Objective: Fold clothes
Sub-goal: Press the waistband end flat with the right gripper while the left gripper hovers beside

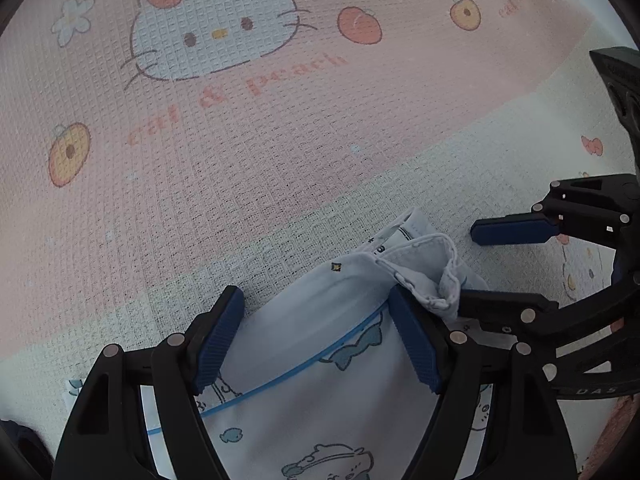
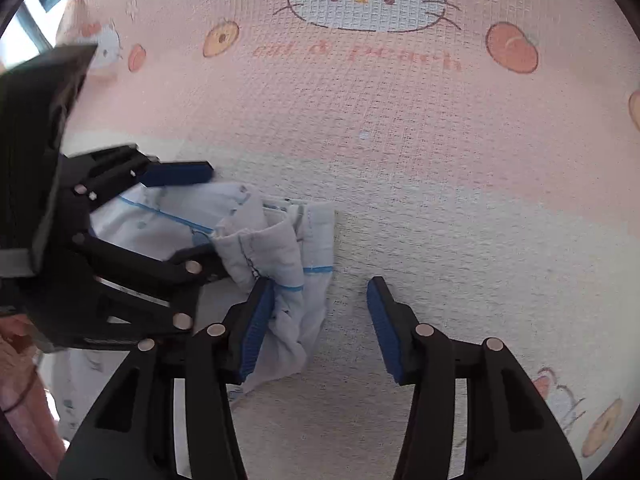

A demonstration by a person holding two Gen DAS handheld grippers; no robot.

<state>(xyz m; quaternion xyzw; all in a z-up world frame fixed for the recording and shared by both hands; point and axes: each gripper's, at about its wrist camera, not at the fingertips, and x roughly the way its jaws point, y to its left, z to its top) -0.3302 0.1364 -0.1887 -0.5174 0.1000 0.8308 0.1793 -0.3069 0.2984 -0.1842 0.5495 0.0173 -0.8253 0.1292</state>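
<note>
This looks like a home, most likely a bedroom or a child's room. The whole working surface is a soft waffle-weave blanket [image 1: 280, 152] in pink and cream bands, printed with a cartoon cat face [image 1: 216, 28], peaches [image 1: 359, 25], small flowers and the words "cat & peach". On it lies a small pale garment [image 1: 320, 360] printed with little fish and cartoon figures, the sort of clothing a child wears. At the upper left edge of the right wrist view, a bright window [image 2: 36, 12] shows past the blanket's edge.
</note>
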